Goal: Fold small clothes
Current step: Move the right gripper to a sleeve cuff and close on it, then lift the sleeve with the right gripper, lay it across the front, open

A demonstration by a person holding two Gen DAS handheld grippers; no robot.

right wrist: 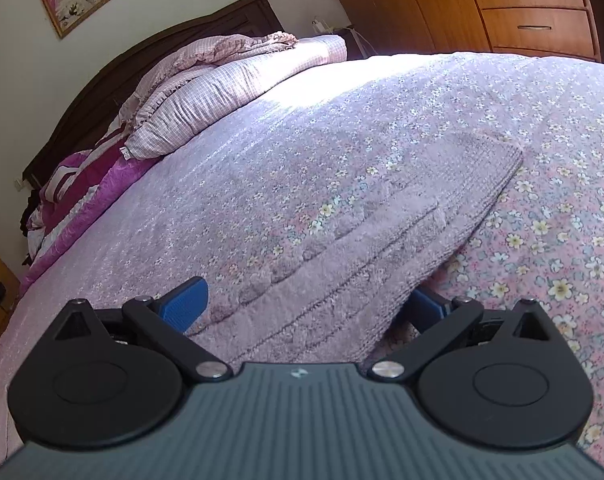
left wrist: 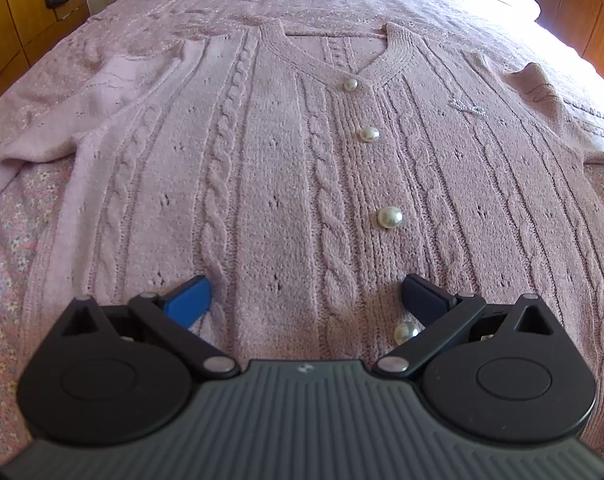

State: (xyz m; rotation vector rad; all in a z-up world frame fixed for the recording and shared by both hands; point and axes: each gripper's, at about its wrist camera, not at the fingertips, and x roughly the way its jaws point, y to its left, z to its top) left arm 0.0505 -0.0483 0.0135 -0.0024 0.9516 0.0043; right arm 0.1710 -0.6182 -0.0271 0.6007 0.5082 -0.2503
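left gripper (left wrist: 306, 300): jaws held apart, pink cardigan (left wrist: 285, 168) spread flat between and ahead | right gripper (right wrist: 306, 300): jaws apart, sleeve (right wrist: 366, 240) laid between them on bedspread (right wrist: 542, 240)

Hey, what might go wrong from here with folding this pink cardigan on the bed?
1. The left tongs stand open astride the button row; a pad could catch the lowest pearl button beside the right finger.
2. The right tongs stand open around the sleeve, one finger under its edge, and might pinch the floral bedspread too.
3. The other sleeve lies rumpled, so a fold may come out uneven.
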